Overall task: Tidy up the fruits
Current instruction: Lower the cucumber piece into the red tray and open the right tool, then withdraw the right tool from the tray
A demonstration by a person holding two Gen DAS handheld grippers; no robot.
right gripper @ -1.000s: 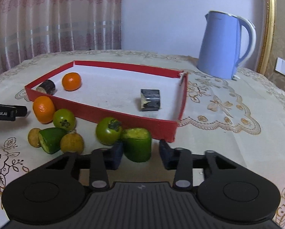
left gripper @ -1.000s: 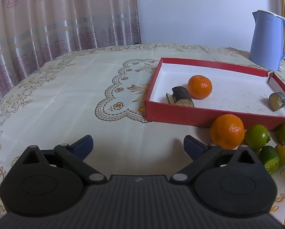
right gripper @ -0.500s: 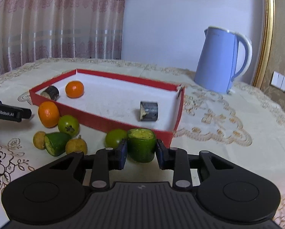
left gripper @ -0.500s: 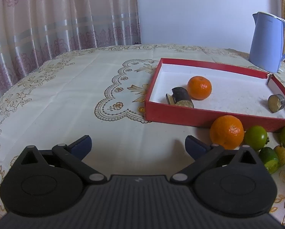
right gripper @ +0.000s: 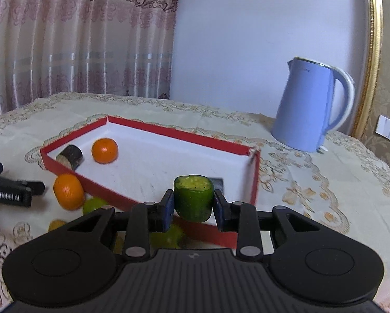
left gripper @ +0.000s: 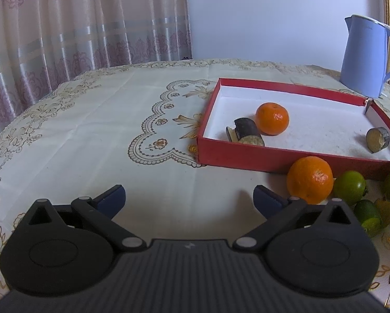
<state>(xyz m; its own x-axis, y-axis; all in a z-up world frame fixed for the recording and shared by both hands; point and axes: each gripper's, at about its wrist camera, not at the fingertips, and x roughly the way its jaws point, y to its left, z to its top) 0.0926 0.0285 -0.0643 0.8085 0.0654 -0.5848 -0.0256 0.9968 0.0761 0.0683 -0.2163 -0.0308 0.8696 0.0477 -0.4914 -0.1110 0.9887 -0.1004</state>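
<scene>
My right gripper (right gripper: 193,206) is shut on a green cucumber chunk (right gripper: 193,198), cut face up, held above the near wall of the red tray (right gripper: 148,127). The tray holds an orange (right gripper: 104,150), a dark eggplant piece (right gripper: 71,156) and another dark piece mostly hidden behind the chunk. My left gripper (left gripper: 189,199) is open and empty, low over the tablecloth left of the tray (left gripper: 247,155). An orange (left gripper: 309,180), green tomatoes (left gripper: 349,187) and a cucumber piece (left gripper: 367,217) lie on the cloth in front of the tray.
A blue electric kettle (right gripper: 309,109) stands behind the tray's right end, also in the left wrist view (left gripper: 366,57). Curtains hang behind the table on the left. A gold frame edge (right gripper: 372,52) runs up the right.
My right gripper closed on the green cucumber chunk and lifted it off the cloth, up over the tray's near wall. The left gripper stayed nearly still and open.
</scene>
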